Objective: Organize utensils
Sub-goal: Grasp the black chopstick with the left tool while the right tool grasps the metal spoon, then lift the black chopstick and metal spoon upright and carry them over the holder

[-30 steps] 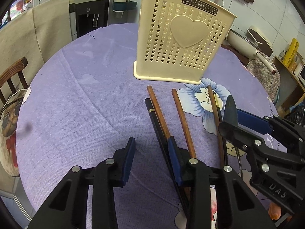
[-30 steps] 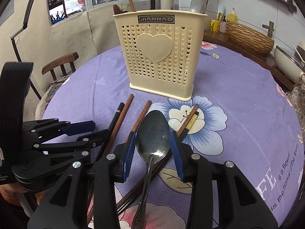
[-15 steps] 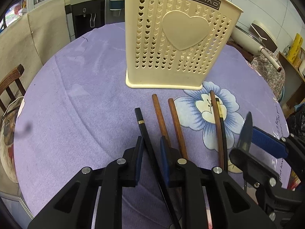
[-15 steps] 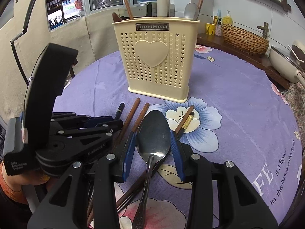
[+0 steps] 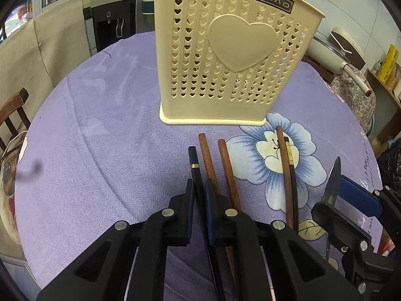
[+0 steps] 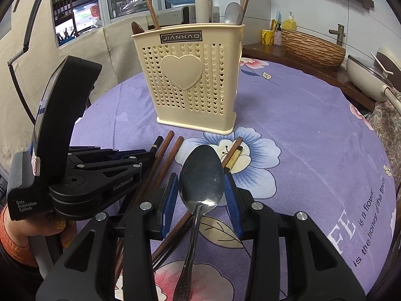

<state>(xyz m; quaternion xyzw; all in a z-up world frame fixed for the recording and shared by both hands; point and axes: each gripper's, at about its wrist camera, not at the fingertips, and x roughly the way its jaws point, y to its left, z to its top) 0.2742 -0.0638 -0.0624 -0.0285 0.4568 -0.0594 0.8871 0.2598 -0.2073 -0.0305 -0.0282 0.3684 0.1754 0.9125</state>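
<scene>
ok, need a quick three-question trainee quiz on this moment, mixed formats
1. Fill in: the right tool grips the silver metal spoon by its ____.
2. Which utensil is the left tool shut on? A) brown wooden chopstick B) black chopstick with a gold band C) that spoon
3. True or false: the cream perforated plastic utensil holder with the heart is empty.

Key: 1 bowl. 2 B; the left tool's jaws have just closed on it. 3 false, a wooden handle sticks out of its top.
</scene>
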